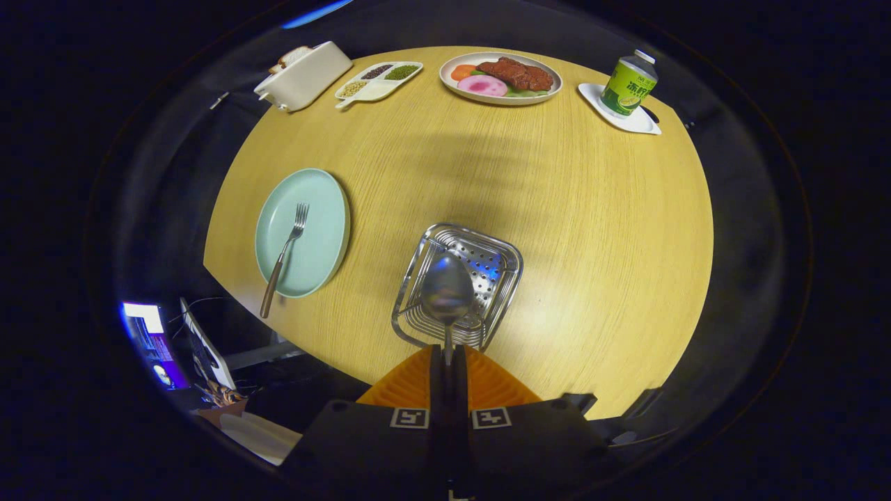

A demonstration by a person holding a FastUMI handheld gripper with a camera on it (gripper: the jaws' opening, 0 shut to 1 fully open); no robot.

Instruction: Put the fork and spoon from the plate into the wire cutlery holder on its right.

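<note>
One utensil down from the plate, one still on it. Starting at the left edge of the desk: the pale green plate sits there with the fork lying across it, tines toward the far edge of the desk, handle running back toward the near edge and hanging off the plate rim — so its long axis goes roughly near-to-far with a slight lean. Easy to pinch by that overhanging handle, I'd guess.

Right of the plate, near the near edge, is the wire cutlery holder, seen from above with its open mouth facing up. The claw is clenched on the spoon, gripping the thin handle between both fingers. The bowl points away from the claw and hovers right over the holder's opening; long axis is in line with the fingers. Looks lined up for a drop-in — whether the bowl is already inside the wire rim I can't tell.

Along the far edge: a white box, a divided snack tray, a plate of food, a green can on a white coaster.
</note>
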